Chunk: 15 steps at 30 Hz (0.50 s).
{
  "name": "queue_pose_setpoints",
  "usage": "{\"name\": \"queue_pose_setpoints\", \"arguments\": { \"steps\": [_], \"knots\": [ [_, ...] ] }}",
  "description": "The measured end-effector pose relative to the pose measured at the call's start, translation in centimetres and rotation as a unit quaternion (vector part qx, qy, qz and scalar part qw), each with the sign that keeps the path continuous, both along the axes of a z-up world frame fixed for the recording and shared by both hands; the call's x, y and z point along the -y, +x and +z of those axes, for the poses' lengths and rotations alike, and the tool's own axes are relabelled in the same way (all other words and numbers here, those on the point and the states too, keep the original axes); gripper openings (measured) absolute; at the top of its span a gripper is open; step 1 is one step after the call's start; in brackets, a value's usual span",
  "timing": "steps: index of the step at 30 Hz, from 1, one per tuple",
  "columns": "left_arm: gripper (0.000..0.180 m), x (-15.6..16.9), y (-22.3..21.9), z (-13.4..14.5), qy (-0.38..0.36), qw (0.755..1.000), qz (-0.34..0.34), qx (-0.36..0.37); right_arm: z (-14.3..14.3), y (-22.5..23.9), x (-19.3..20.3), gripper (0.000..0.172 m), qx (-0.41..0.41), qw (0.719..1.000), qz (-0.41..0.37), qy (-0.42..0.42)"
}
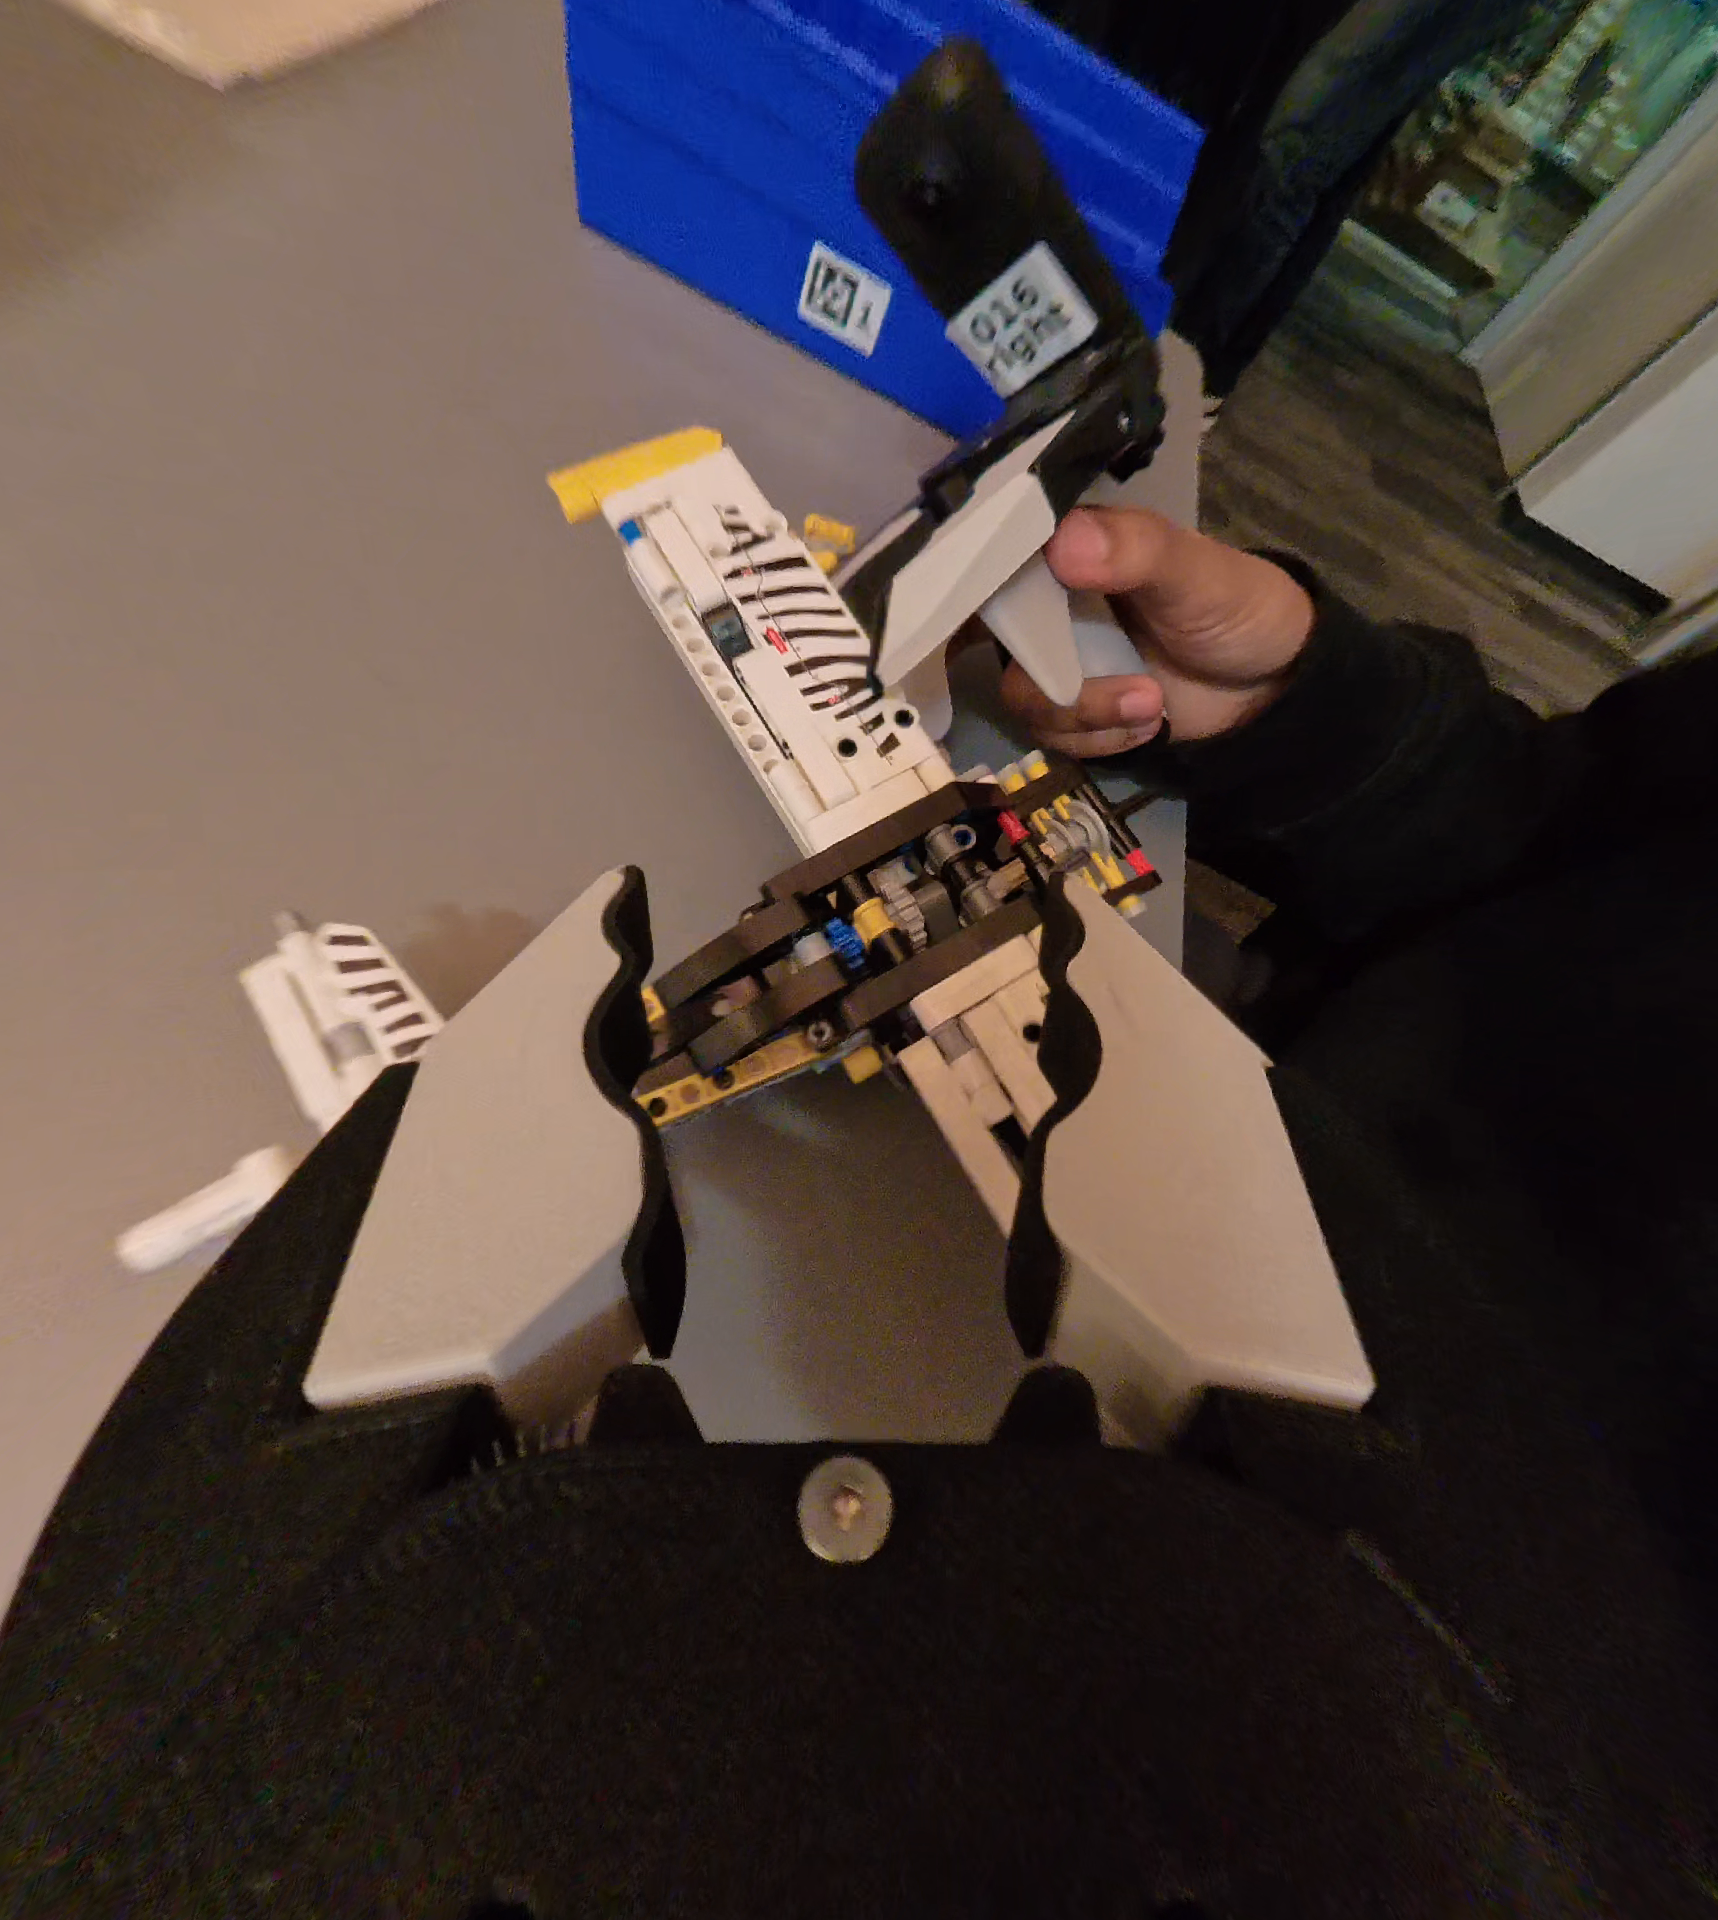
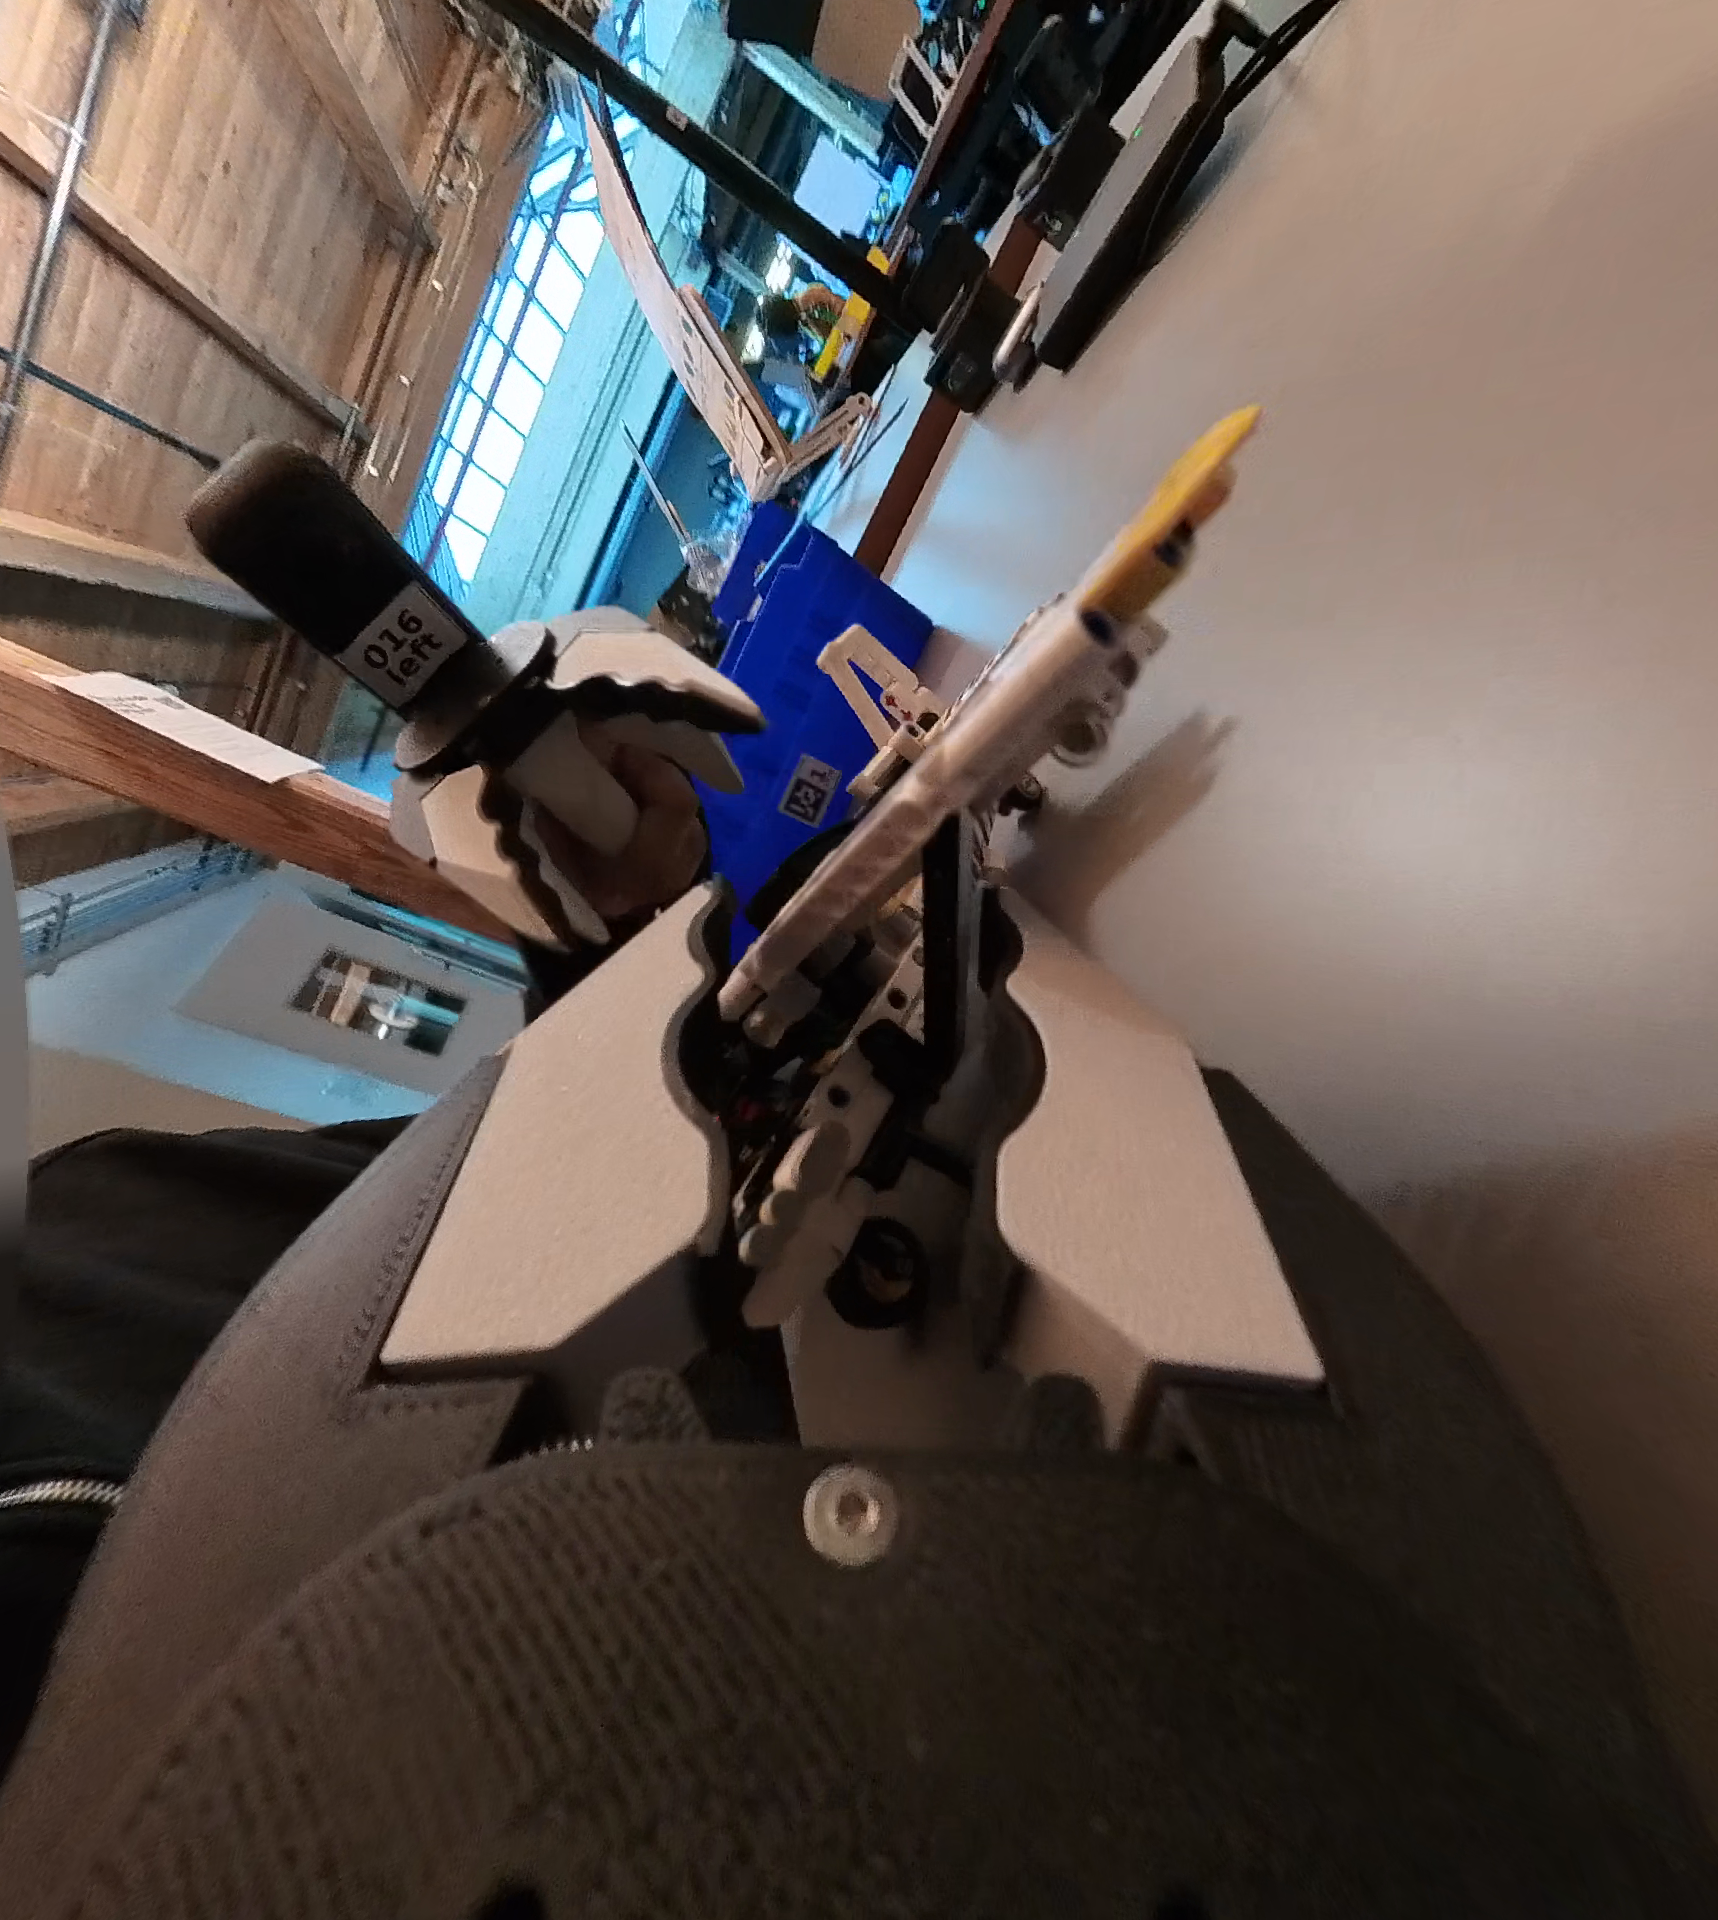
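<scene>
While the brick-built toy plane, just in front of the blue bin, is pinched by the right gripper, the left gripper is seen spread beside it. A light, stiff build that is easily pulled apart is judged likely; the black frame is judged the firmest hold.

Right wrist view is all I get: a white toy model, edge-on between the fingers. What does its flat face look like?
Observer: In the left wrist view, the toy model has black zebra-like stripes across its white face.
Operator: What is in its middle?
Observer: Small gears, grey and blue, sit between black beams.
Operator: Are there any loose parts around?
Observer: A second white striped piece lies on the table, beside the left hand-held gripper.
</scene>
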State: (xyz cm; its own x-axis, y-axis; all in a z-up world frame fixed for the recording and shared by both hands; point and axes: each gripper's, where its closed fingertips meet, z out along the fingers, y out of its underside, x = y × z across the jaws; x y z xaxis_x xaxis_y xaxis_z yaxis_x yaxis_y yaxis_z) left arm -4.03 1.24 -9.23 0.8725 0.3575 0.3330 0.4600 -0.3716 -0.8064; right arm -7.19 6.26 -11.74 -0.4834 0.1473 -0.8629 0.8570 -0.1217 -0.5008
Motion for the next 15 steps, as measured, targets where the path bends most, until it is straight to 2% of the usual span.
{"name": "queue_pose_setpoints", "arguments": {
  "steps": [3,6,8,11,15],
  "knots": [
    [0.07,1.5,0.5,0.9,0.004,0.997,-0.053,-0.062,-0.5,0.2,-1.3,0.047,0.01,1.0,-0.019,-0.01],
    [0.066,2.4,0.2,-1.1,-0.074,0.983,-0.094,-0.139,-0.8,0.7,-2.0,0.046,0.014,0.999,-0.028,-0.015],
    [0.066,2.0,-0.1,-1.7,-0.083,0.974,-0.12,-0.176,-0.6,1.2,-1.9,0.046,0.016,0.999,-0.026,-0.025],
    [0.055,1.2,-0.3,-2.0,-0.048,0.976,-0.147,-0.156,-0.1,2.0,-1.5,0.046,0.012,0.999,-0.018,-0.029],
    [0.048,1.4,-1.0,-3.2,-0.072,0.976,-0.147,-0.146,0.4,2.7,-1.4,0.046,-0.009,1.0,-0.017,-0.008]
  ]
}}
